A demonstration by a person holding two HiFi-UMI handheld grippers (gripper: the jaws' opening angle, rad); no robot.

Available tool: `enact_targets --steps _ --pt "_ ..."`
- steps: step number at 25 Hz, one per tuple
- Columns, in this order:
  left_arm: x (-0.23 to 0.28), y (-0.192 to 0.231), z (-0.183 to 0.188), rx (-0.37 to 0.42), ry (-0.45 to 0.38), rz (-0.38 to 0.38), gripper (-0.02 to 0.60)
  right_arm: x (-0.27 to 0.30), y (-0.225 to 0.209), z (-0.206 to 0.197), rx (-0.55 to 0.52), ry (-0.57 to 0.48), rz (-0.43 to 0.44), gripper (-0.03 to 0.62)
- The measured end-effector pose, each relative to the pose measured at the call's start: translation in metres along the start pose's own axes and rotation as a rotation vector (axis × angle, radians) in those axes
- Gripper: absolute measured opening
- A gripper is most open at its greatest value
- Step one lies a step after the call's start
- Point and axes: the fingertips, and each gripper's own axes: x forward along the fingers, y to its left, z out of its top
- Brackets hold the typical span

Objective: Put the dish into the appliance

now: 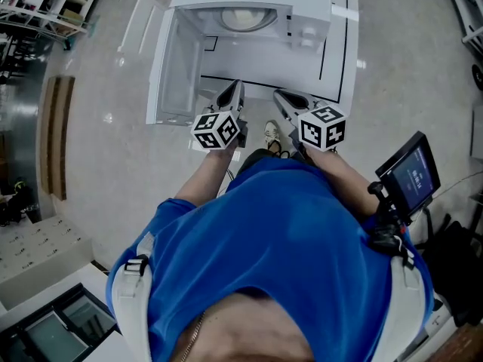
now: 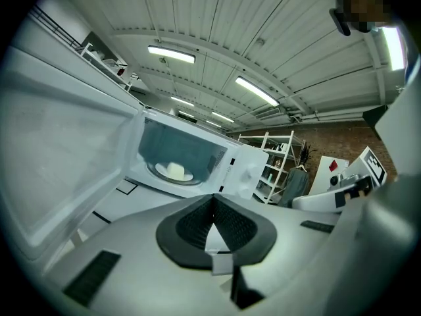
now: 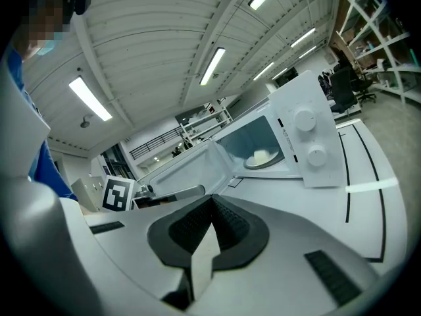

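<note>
Shelving [image 1: 45, 2] fills the far left of the head view, well apart from the white worktop [image 1: 339, 62] with its black line markings. On the worktop stands the microwave [image 1: 302, 13]. Its door [image 1: 170, 74] is swung wide open to the left and stands like a wall along the left side of the approach. The dish [image 1: 245, 17] is inside the cavity, a pale low shape in the middle of the turntable [image 2: 156, 174]. Both gripper views look straight in at it through the open mouth. To the right of the cavity is the control panel [image 3: 309, 140] with two knobs.

The left gripper [image 1: 235, 87] is held in front of the person's chest, pointing at the cavity and tipped slightly down. Its jaws are pressed together with nothing between them. Just beside it, the right gripper [image 1: 281, 95] points the same way at much the same tilt. Its jaws are likewise closed and empty. In the head view, both tips show over the near edge of the worktop, close to each other but apart.

Bare worktop lies between the jaws and the cavity mouth. The open door bounds this strip on the left and the control panel side of the microwave on the right. Farther right, off the worktop, a small screen [image 1: 411, 173] on a stand sits beside the person's right arm.
</note>
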Motion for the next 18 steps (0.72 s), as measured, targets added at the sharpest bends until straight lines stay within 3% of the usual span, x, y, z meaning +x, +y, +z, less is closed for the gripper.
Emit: enact_targets --steps 18 --pt "-0.012 -0.006 -0.005 -0.002 -0.025 0.008 0.008 0.0 -0.002 -0.003 -0.025 -0.001 0.008 0.002"
